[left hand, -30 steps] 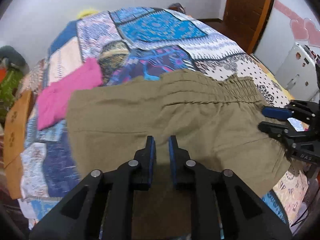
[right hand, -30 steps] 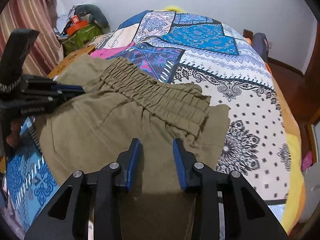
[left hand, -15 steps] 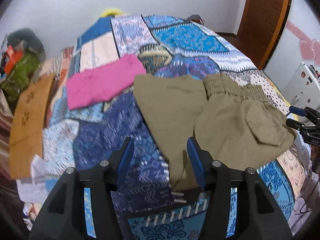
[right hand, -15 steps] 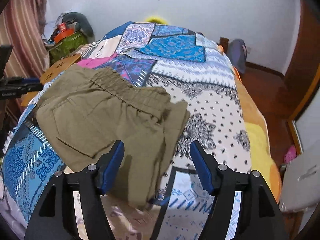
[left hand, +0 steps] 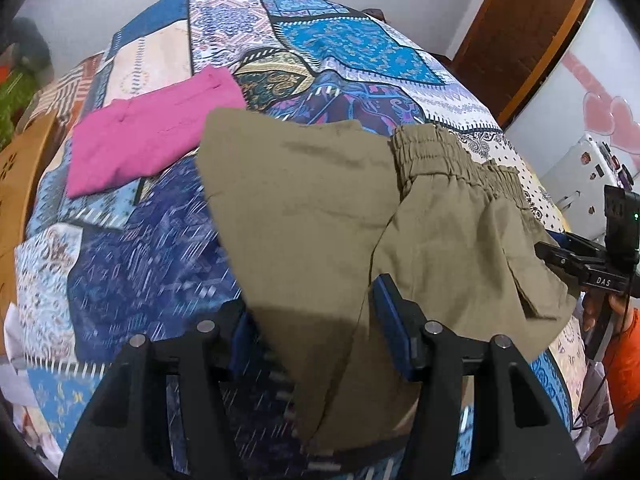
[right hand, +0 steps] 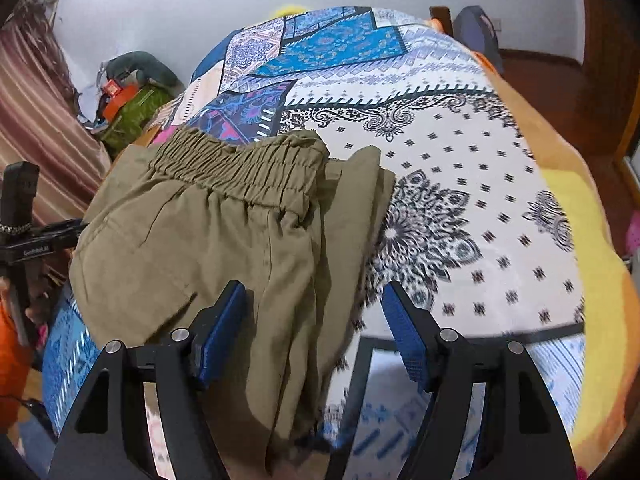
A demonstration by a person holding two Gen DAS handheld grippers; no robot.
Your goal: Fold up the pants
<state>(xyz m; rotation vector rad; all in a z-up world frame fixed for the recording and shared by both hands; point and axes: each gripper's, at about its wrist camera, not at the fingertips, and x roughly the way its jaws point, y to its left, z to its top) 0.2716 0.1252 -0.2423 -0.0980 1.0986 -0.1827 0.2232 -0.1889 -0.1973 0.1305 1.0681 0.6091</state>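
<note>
Olive-green pants (left hand: 320,208) lie folded on the patterned bedspread (left hand: 340,40), with the elastic waistband (left hand: 448,160) toward the far right. In the right wrist view the pants (right hand: 192,248) hang over the bed's near edge, waistband (right hand: 240,168) at the far side. My left gripper (left hand: 310,320) is open, its jaws standing either side of the pants' near edge, holding nothing. My right gripper (right hand: 312,320) is open over the pants' hanging fold, also empty. Each gripper shows at the edge of the other's view: the right one (left hand: 580,264), the left one (right hand: 36,240).
A folded pink garment (left hand: 152,136) lies on the bed to the left of the pants. A brown board (left hand: 16,184) stands at the bed's left side. A pile of bags (right hand: 132,96) sits by the curtain. A wooden door (left hand: 520,28) is at the far right.
One second ago both grippers were nearly closed over the spread pants. Since then the pants have been folded over and both grippers have opened wide and pulled back toward the bed's near edge.
</note>
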